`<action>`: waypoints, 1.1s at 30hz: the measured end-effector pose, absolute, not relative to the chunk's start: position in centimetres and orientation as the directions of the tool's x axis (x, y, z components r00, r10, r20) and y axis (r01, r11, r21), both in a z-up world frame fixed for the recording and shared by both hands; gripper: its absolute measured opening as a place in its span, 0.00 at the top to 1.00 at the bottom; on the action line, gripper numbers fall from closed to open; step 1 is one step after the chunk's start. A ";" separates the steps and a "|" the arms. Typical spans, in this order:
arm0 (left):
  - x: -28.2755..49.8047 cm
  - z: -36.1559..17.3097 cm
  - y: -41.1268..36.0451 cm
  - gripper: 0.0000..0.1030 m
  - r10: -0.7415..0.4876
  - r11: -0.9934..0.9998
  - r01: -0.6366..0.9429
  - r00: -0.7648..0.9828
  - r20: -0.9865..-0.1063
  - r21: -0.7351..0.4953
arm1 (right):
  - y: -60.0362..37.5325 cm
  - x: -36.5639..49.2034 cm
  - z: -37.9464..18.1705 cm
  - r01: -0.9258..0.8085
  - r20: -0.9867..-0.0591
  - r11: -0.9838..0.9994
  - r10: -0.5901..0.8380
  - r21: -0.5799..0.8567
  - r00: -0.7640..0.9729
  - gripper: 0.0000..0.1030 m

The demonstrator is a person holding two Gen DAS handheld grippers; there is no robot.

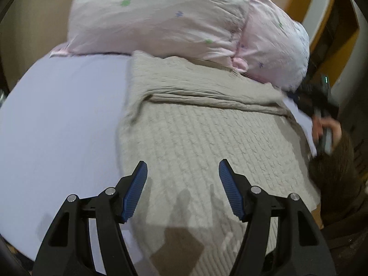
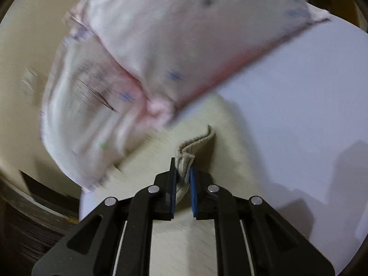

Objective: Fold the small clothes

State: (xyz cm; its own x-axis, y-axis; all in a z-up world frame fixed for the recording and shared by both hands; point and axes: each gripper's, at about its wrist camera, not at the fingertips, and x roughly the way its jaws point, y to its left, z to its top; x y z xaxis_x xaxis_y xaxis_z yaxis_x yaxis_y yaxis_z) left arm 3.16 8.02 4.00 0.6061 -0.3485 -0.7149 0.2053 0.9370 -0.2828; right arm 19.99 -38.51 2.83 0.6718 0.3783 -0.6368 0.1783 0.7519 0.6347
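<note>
1. My left gripper [image 1: 182, 168] is hovering with its blue-padded fingers [image 1: 135, 191] spread wide apart, and nothing is lying between them; its shadow is falling on the cloth below.
2. The beige knitted garment [image 1: 207, 138] is lying spread on the white surface [image 1: 62, 119] directly beneath and beyond my left gripper. A flap of it is lying folded over across its far part, forming a ridge running left to right.
3. A pink pillow with small flower prints [image 1: 161, 18] is resting at the far edge of the surface, its near edge overlapping the far edge of the garment.
4. In the left wrist view, my right hand [image 1: 327, 128] is showing at the right edge of the garment, wrapped around the dark body of the other tool.
5. My right gripper [image 2: 182, 172] is pinching with its fingers [image 2: 192, 191] nearly closed on a ribbed edge of the beige knitted garment [image 2: 195, 145], which is bunching up between the pads and standing raised above the cloth below.
6. In the right wrist view, the pink pillow [image 2: 184, 34] is appearing blurred beyond the pinched edge, with the white surface [image 2: 299, 115] extending to the right.
</note>
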 end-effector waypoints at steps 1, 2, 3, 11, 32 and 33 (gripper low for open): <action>2.8 3.9 8.8 0.36 -0.358 0.932 0.188 0.599 -0.716 -0.309 | -38.9 19.4 2.4 0.189 -0.657 0.752 0.389 0.631 0.646 0.80; 2.5 3.8 9.4 0.35 -0.367 0.928 0.178 0.592 -0.717 -0.328 | -39.2 18.5 2.2 0.196 -0.666 0.748 0.401 0.634 0.629 0.66; 1.9 3.7 10.1 0.35 -0.382 0.920 0.164 0.581 -0.719 -0.357 | -39.7 17.2 2.4 0.189 -0.668 0.751 0.405 0.632 0.625 0.45; -1.1 1.9 11.9 0.33 -0.472 0.867 0.134 0.531 -0.704 -0.480 | -43.0 6.1 1.5 0.152 -0.749 0.829 0.387 0.538 0.538 0.44; -3.7 0.5 8.5 0.91 -0.463 0.882 0.127 0.409 -0.786 -0.454 | -39.3 0.7 1.1 -0.138 -0.436 0.527 0.801 0.838 0.410 0.93; -3.4 0.7 8.4 0.91 -0.492 0.866 0.141 0.409 -0.769 -0.479 | -39.6 1.3 2.2 -0.166 -0.408 0.518 0.801 0.839 0.438 0.93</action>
State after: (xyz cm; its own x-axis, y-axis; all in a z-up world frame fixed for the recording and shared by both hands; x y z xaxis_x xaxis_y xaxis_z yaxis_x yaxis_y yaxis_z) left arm -3.42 8.38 0.72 0.4087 -0.4922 -0.7685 0.1415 0.8661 -0.4795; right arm 1.27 -39.58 2.22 0.4380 0.8011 -0.4080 -0.1660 0.5181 0.8390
